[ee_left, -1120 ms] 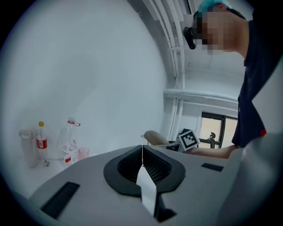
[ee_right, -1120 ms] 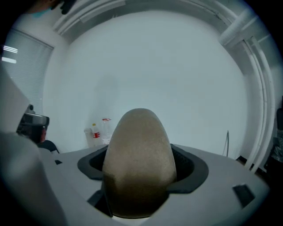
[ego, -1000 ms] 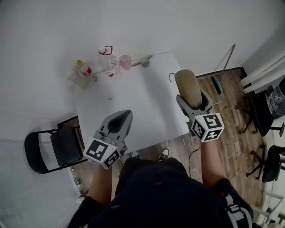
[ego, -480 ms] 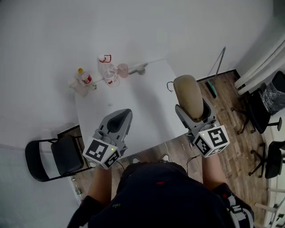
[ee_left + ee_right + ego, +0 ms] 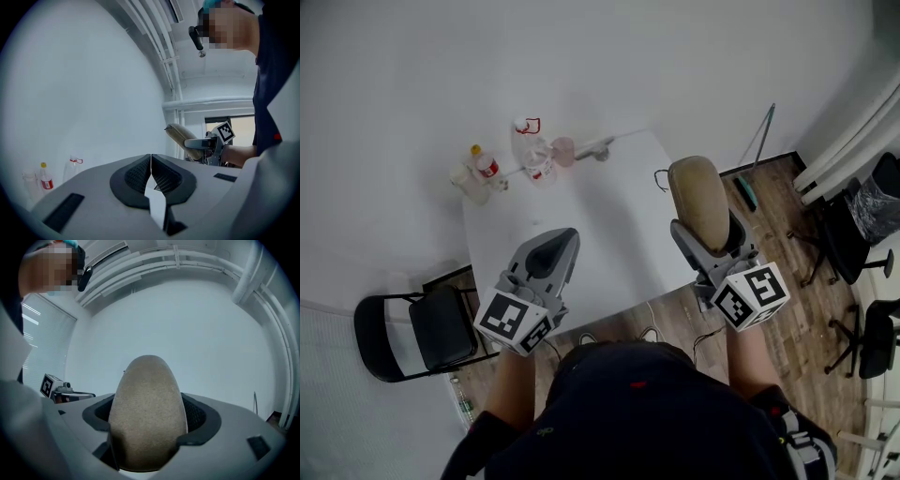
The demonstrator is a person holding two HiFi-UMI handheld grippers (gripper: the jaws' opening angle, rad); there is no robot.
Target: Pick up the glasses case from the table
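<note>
Holding the glasses case (image 5: 699, 202) is the right gripper (image 5: 708, 230). Its two jaws are open just as wide as the case and press on both sides of it. The case is tan and egg-shaped, and it is shut, so what is inside cannot be seen. In the right gripper view the case (image 5: 146, 394) sticks up out of the jaws, with the white wall behind it. It is up in the air, by the right edge of the white table (image 5: 609, 216).

The left gripper (image 5: 555, 246) has its jaws pressed tight together with nothing in them. It hangs over the near edge of the table.

At the far side of the table stand a small bottle with a yellow cap (image 5: 485, 166), a see-through bottle with a red top (image 5: 532, 150), a pink cup (image 5: 563, 150) and a clear cup (image 5: 465, 180). What is in them cannot be told.

Both of the person's arms reach forward from the body, one on each side. A black folding chair (image 5: 412, 333) stands to the left of the table.
</note>
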